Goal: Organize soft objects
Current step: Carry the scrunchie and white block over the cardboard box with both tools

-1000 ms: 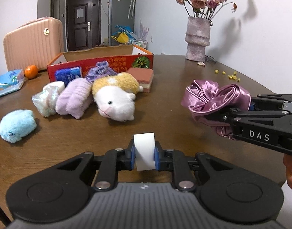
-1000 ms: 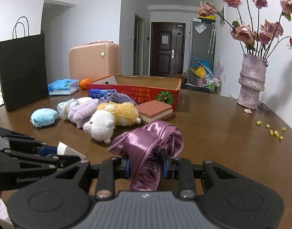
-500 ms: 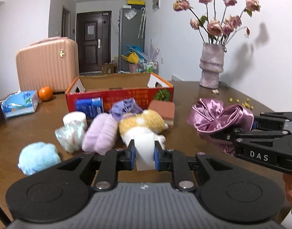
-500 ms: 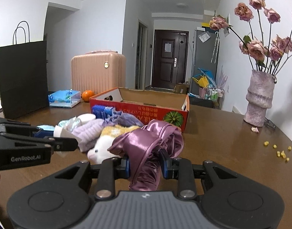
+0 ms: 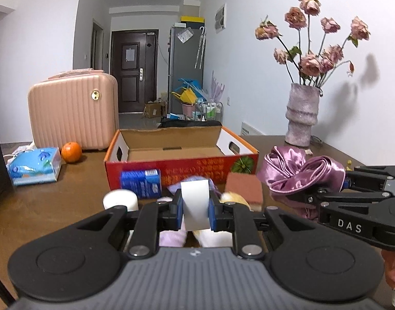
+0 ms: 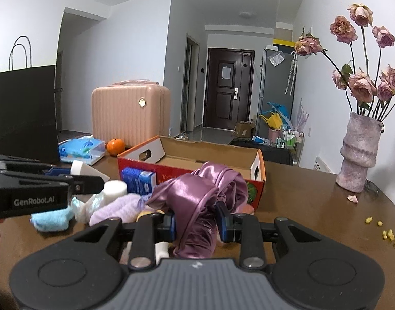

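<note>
**Box at the centre of the table**

The cardboard box (image 5: 180, 152) sits mid-table (image 5: 42, 206) — suitcase (image 5: 73, 111), orange (image 5: 71, 152) and tissue pack (image 5: 33, 166) to its left, vase (image 5: 302, 115) to its right. Soft toys (image 6: 115, 209) lie before it.

- The scrunchie (image 6: 207, 201) is shiny mauve-purple satin.
- The cardboard box (image 5: 182, 152) is red outside with yellow print and a green leaf motif, plain brown inside.
- Left of the box, the suitcase (image 5: 73, 111) is ribbed peach-pink, the orange (image 5: 71, 152) bright orange, the tissue pack (image 5: 33, 166) blue and white.
- The white block (image 5: 195, 208) sits in black grippers with blue pads.
- The vase (image 6: 358, 152) is mottled lilac.
- The desk (image 6: 313, 201) is dark brown.
</note>
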